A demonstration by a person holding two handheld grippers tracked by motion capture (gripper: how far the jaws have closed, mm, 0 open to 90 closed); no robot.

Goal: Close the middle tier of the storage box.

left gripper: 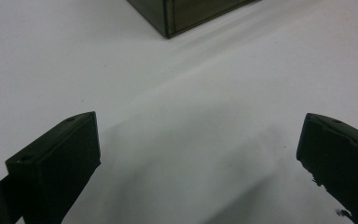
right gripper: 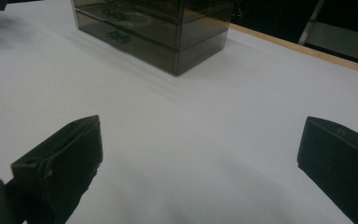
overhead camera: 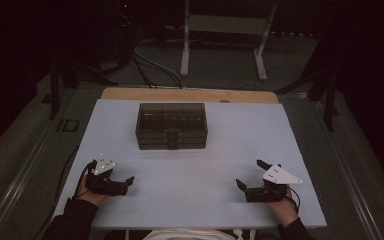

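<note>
Both tongs rest wide open and empty on the white tabletop (overhead camera: pixel 190 170), the left tongs (overhead camera: pixel 122 182) at 8 o'clock and the right tongs (overhead camera: pixel 247 177) at 4 o'clock, well apart from the smoky drawer box (overhead camera: pixel 171 125) standing at 12 o'clock.

drawer box (overhead camera: pixel 171 126) on table (overhead camera: pixel 215 170), behind both grippers.

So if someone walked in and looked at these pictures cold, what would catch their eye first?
Most likely the dark, smoky see-through plastic drawer box, standing alone toward the far middle of the pale white table top. Next come the two black hand-held tongs resting near the front edge, the left tongs and the right tongs, both wide open, holding nothing and well short of the box.
</note>
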